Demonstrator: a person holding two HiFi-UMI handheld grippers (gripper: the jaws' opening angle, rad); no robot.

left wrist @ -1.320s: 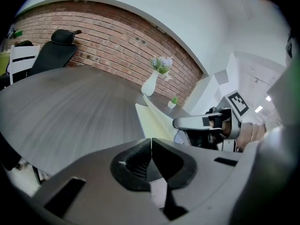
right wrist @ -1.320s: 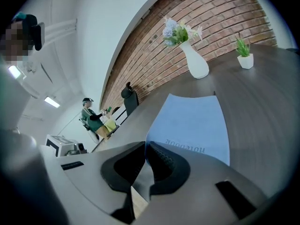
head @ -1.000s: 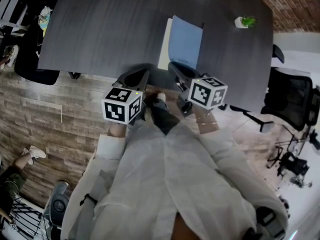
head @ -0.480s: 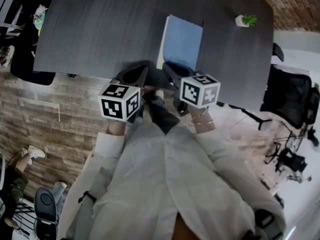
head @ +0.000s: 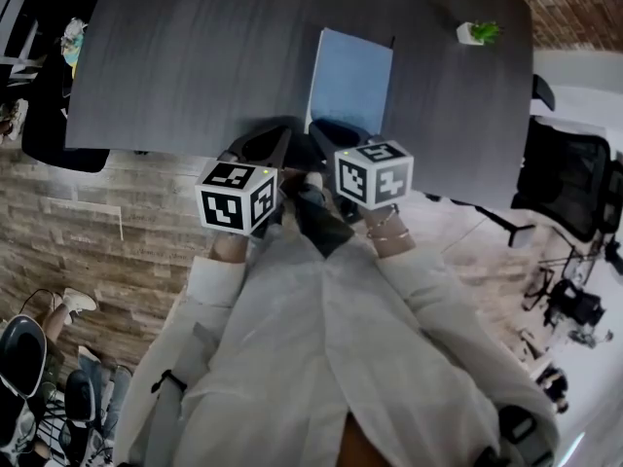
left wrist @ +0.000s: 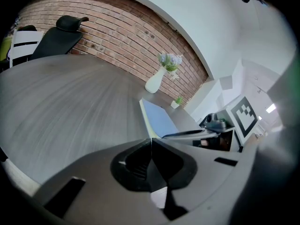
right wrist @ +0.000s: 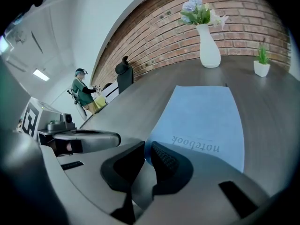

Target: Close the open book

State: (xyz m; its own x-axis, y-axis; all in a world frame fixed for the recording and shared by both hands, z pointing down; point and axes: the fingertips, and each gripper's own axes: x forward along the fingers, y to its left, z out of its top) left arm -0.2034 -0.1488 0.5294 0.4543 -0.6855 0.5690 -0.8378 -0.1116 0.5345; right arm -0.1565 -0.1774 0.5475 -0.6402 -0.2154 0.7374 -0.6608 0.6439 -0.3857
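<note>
right hand-held gripper (right wrist: 146, 146): pinching blue notebook (right wrist: 201, 116) corner | left hand-held gripper (left wrist: 151, 139): closed, empty | grey wood-grain table (left wrist: 70, 107) | brick wall (right wrist: 243, 22) behind

You have bare table (head: 195, 56) across the whole left half: free passage. Notebook (head: 352, 76) lies flat right of centre. At the far edge a vase (right wrist: 209, 46) and small potted plant (head: 474, 35) stand upright; chair (head: 569, 188) flanks your right.

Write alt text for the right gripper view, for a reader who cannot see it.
The right gripper has its jaws closed on the near corner of a blue notebook lying on a dark grey table. Behind it, a white vase of flowers and a small potted plant stand before a brick wall; the left gripper shows at the left edge.
</note>
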